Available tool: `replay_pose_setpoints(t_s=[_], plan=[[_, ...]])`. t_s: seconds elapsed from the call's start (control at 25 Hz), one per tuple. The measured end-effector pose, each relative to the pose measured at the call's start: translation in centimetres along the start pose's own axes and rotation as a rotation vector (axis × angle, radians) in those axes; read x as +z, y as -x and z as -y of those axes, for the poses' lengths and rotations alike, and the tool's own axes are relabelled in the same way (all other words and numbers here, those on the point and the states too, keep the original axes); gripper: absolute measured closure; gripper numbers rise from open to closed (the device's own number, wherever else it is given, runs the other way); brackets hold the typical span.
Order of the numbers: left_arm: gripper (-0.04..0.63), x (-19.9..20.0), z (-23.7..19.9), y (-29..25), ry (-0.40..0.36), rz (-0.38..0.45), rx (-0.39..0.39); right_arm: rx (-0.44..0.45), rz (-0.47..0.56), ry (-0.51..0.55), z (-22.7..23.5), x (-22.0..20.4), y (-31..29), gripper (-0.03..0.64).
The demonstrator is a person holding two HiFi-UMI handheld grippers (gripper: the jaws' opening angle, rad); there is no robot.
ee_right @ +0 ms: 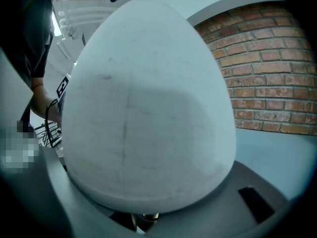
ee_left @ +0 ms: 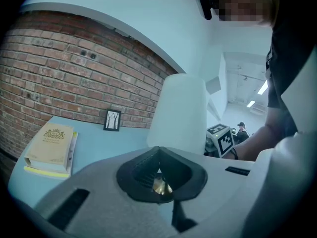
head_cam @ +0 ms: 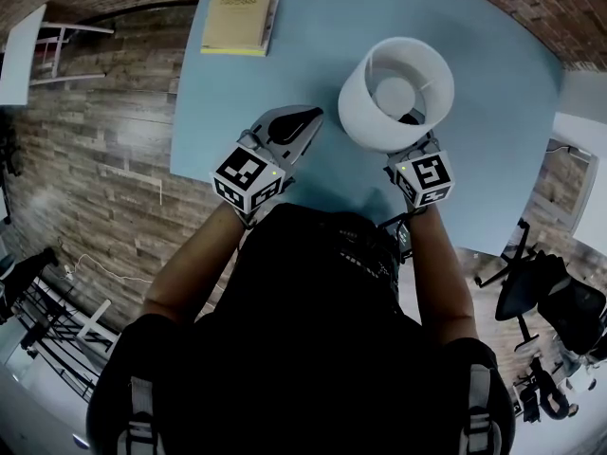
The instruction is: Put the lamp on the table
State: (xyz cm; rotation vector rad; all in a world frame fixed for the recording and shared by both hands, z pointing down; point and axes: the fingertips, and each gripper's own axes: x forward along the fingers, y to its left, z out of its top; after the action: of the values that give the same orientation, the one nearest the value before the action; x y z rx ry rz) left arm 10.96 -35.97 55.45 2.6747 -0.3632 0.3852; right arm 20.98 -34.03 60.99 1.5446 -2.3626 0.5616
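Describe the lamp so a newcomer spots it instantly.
Look at the light blue table. Toward its near edge, just ahead of the right gripper, is the lamp. It is the only white thing with a round drum shade; the book at the far corner lies flat and yellowish.

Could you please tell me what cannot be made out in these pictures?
Lamp base: hidden beneath its shade in head view and right gripper view.
Right hand-held gripper: jaws hidden, the shade fills its own view.
Whether the lamp rests on the table: hidden likewise.
Book title: too small, head and left gripper views.
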Motion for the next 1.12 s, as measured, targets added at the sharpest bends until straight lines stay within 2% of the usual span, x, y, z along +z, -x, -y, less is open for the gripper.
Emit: replay_pose_setpoints(t_s=[1.12], plan=[[0.586,0.8,3.0,3.1,-0.047,0.031,-0.022,-0.068,-0.078,-0.038,-1.0,-4.9,3.0,0.489]])
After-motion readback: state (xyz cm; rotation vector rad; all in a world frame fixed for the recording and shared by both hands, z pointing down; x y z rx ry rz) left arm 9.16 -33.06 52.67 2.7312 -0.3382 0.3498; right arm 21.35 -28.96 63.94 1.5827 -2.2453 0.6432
